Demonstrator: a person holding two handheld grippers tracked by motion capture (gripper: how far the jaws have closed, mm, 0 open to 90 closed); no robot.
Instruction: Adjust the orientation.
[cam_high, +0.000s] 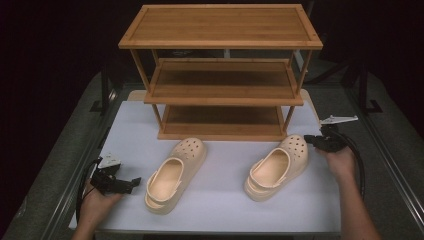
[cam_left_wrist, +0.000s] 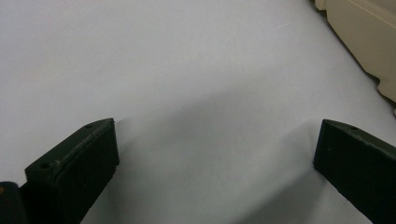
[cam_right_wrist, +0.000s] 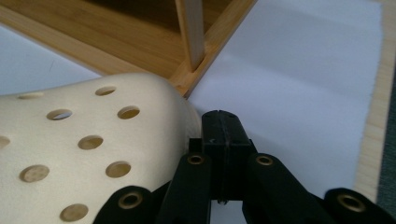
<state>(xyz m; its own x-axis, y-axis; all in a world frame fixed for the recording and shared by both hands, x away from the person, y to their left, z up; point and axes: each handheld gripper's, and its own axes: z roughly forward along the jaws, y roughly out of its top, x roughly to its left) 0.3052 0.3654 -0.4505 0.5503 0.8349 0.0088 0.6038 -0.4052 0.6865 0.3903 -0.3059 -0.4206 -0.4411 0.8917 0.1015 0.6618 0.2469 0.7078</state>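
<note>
The left gripper (cam_high: 131, 183) hovered low over the white table sheet (cam_left_wrist: 187, 70), its jaws spread wide on nothing; the left cream perforated foam clog (cam_high: 175, 173) lay just beyond its fingertips; the right gripper (cam_right_wrist: 221, 128) had its jaws pressed together, empty, against the toe of the right cream perforated foam clog (cam_right_wrist: 84, 149), beside the three-tier bamboo shoe rack (cam_high: 222, 75).
</note>
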